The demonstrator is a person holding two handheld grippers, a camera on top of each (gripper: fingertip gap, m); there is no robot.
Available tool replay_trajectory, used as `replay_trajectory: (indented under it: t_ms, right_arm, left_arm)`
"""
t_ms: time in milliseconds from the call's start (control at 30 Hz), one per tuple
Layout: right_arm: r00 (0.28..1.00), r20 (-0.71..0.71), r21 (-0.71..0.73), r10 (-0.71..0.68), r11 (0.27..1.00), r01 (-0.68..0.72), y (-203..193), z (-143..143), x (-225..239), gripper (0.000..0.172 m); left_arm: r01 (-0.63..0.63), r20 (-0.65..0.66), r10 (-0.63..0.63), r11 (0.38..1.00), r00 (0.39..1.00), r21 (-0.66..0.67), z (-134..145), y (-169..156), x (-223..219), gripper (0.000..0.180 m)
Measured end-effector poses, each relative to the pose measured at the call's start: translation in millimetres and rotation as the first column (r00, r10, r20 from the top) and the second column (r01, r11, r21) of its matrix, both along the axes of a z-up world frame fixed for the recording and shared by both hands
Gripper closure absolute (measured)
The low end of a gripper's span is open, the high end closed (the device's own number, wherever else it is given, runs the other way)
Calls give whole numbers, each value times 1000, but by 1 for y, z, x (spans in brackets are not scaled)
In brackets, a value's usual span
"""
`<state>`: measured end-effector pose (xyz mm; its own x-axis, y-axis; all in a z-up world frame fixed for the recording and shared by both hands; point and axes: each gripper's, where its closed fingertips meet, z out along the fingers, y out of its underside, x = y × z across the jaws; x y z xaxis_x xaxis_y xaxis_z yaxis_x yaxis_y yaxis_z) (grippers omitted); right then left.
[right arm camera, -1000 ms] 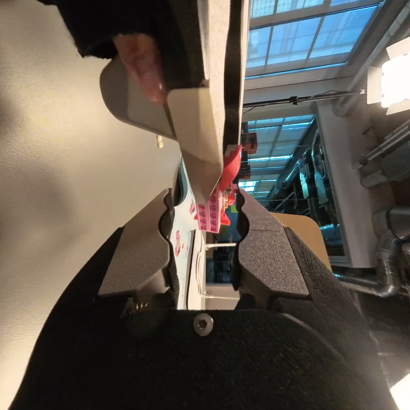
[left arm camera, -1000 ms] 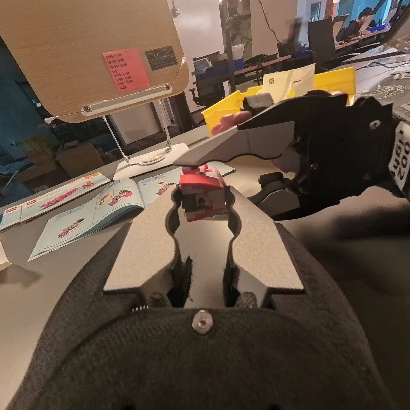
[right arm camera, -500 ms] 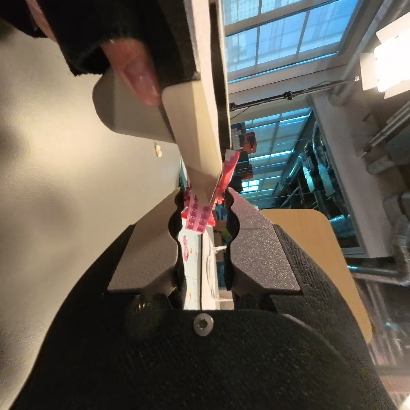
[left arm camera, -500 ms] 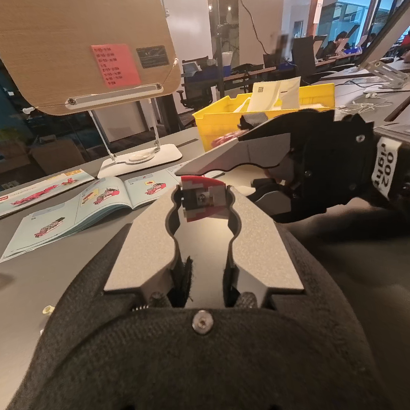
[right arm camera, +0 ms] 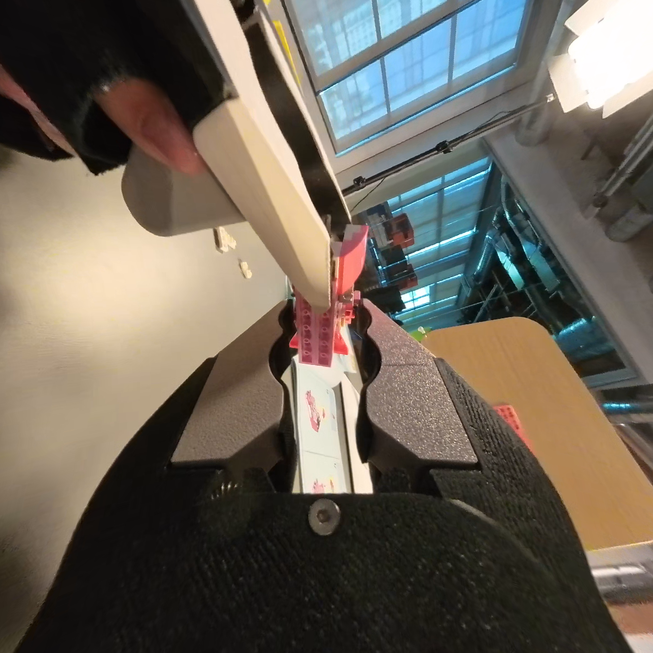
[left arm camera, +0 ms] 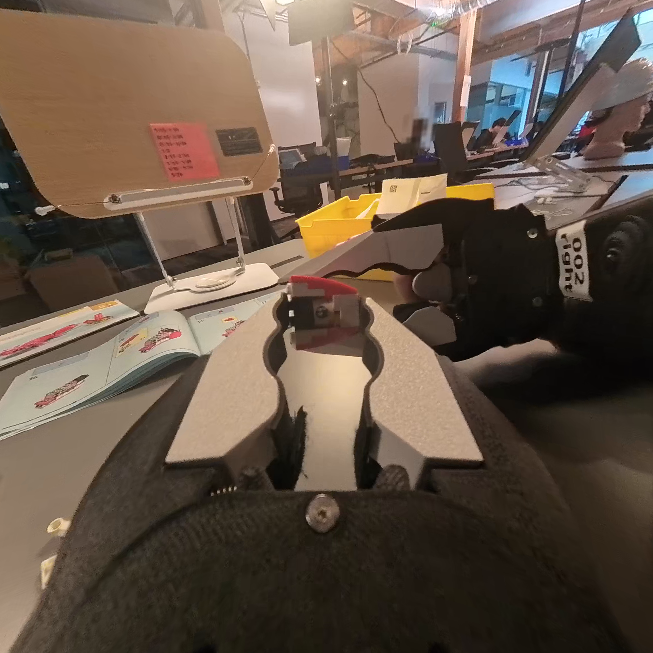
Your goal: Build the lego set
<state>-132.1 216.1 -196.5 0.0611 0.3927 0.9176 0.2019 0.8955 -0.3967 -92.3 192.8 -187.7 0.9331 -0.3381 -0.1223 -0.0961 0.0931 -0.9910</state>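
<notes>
Between both grippers' fingers [left arm camera: 395, 339], red brick model [left arm camera: 323, 311]

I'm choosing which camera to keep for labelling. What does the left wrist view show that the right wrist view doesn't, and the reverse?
Left wrist view only: the yellow bin, the stand's white base and the right tool's black body.

Right wrist view only: the brick model's studded pink underside, windows overhead, and small white pieces on the table.

Both: the red brick model, open instruction booklet and wooden board.
</notes>
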Motion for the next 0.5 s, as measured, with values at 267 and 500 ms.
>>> replay_trajectory:
  t_ms: [267,500]
  right_arm:
    - [1000,15,2,-9,1000,8,-2,0,3,139]
    - [998,59,112,-5,994,-2,-8,-8,4,138]
  left_arm:
    - [24,12,-25,999,1000,21,3,-2,3,141]
    - [11,30,-8,995,1000,-97,-14,8,2,125]
